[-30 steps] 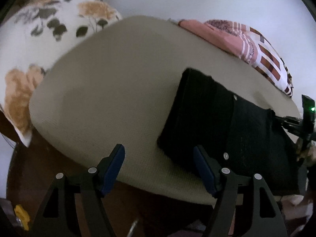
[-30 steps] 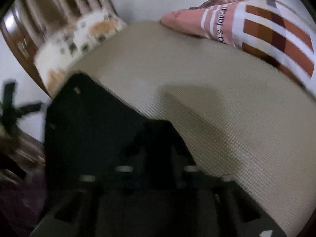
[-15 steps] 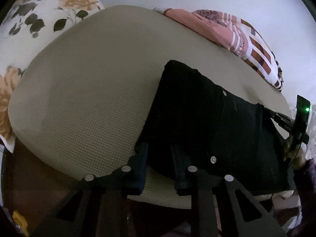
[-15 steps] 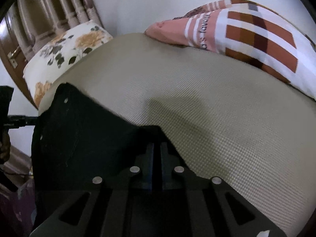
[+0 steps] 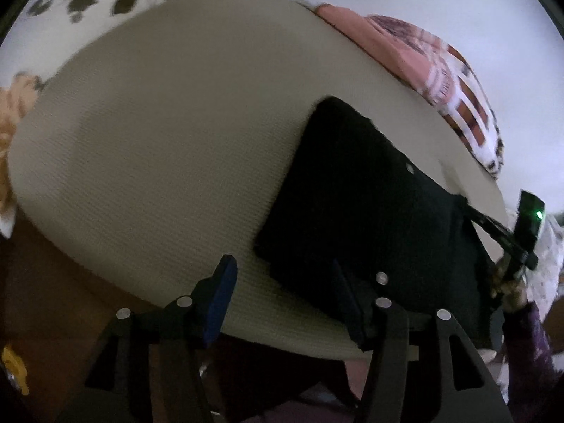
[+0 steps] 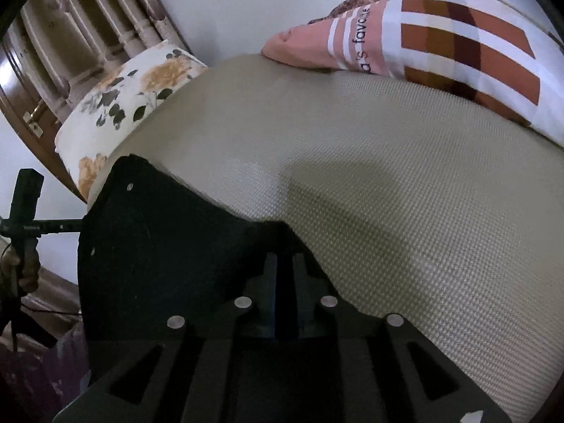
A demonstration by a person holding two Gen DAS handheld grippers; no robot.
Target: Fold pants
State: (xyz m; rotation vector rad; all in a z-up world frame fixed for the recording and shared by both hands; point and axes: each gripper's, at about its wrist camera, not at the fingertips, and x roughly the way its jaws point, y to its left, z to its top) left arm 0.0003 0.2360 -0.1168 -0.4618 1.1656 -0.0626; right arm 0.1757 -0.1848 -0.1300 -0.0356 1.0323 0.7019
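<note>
Bedding comes first: a beige textured mattress (image 5: 169,134) fills the space ahead of both my tools, with a floral pillow (image 6: 130,95) far off to the forward left and a pink striped pillow (image 6: 458,31) far off to the forward right. On it lie the black pants (image 5: 370,204), already doubled into a compact block near the bed's close edge. From my left tool (image 5: 282,296) the block sits just ahead and to the right, its long axis running from that tool toward the right one; the left tool's blue-padded fingers (image 5: 220,292) stand wide apart, holding nothing, one over bare mattress and the other at the pants' near left corner. My right tool (image 6: 283,278) is pressed together with black cloth between its fingers, clamped on the pants at their right end, so the right hand is the one in contact, and I judge the next fold turns on carrying that end leftward along the long axis. The left view alone shows the block's whole outline and the right tool (image 5: 507,243) at its far end. The right view alone shows the grip itself, and a wooden headboard (image 6: 70,35) beyond the floral pillow.
</note>
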